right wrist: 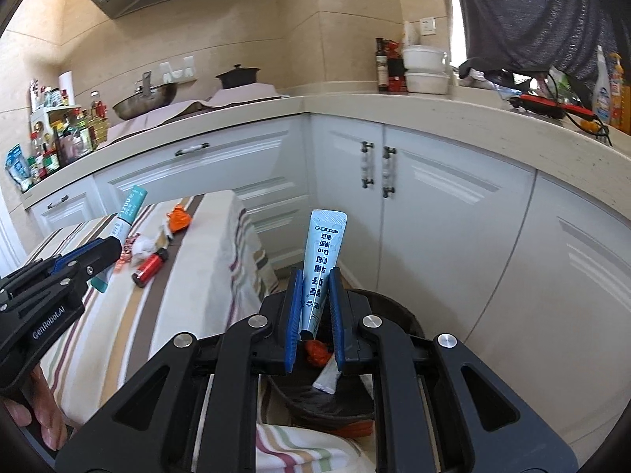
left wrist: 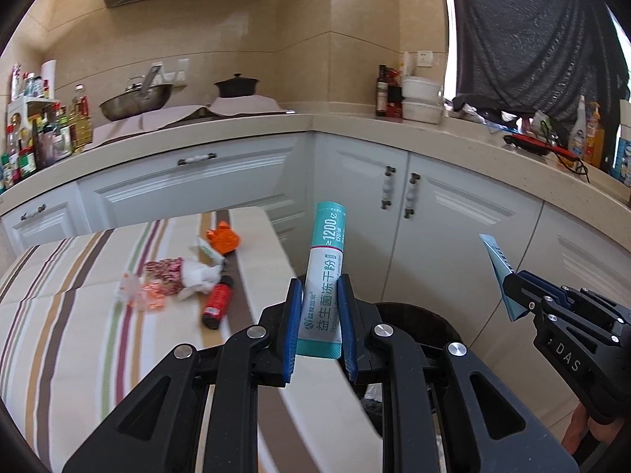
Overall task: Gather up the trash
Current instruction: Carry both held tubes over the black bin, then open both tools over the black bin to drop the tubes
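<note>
My left gripper (left wrist: 319, 282) is shut on a teal and white stick sachet (left wrist: 329, 236) that stands upright between the blue pads. My right gripper (right wrist: 315, 276) is shut on a pale blue sachet (right wrist: 325, 244), also upright. Both hang near the table's right end, above a dark round trash bin (right wrist: 394, 305) on the floor. An orange-red wrapper (right wrist: 315, 351) and a white packet (right wrist: 327, 380) lie inside it. On the striped tablecloth (left wrist: 79, 315) lie a small red bottle (left wrist: 216, 301), an orange wrapper (left wrist: 224, 236), a crumpled tissue (left wrist: 199, 274) and clear wrappers (left wrist: 142, 291).
White cabinets (left wrist: 434, 205) under a beige counter (left wrist: 355, 122) wrap around behind the bin. On the counter stand a wok (left wrist: 136, 100), a dark pot (left wrist: 236, 86), bottles (left wrist: 47, 134) and white containers (left wrist: 422, 98). A hand (right wrist: 43, 421) grips the left gripper's handle.
</note>
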Tool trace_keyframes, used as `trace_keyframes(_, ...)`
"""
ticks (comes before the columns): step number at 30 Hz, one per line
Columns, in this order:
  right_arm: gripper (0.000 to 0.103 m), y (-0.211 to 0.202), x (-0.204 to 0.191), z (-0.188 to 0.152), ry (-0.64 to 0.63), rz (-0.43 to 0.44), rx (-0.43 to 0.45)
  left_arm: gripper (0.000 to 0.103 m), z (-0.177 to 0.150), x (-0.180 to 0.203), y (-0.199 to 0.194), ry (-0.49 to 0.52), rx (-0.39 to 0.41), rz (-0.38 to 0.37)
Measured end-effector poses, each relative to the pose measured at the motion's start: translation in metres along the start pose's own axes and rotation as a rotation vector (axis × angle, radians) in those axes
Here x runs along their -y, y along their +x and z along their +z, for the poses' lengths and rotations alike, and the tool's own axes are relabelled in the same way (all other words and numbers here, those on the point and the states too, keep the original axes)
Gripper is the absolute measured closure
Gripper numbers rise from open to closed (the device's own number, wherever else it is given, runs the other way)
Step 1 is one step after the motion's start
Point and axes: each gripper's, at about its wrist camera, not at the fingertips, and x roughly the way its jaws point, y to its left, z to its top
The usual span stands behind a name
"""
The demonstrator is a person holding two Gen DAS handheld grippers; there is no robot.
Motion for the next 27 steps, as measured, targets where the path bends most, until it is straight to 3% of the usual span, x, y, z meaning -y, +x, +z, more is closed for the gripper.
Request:
trace_keyframes(12,0.089,0.025,0.027,-0.009,0.026,-0.029,-0.021,0.083,-0.004,0.04,0.038,0.031,-0.037,-0.037)
trace_keyframes(27,0.089,0.061,0.05,-0.011,0.053,-0.035,-0.039,0.083,-0.006,0.064,0.079,0.027,-0.071,-0.012)
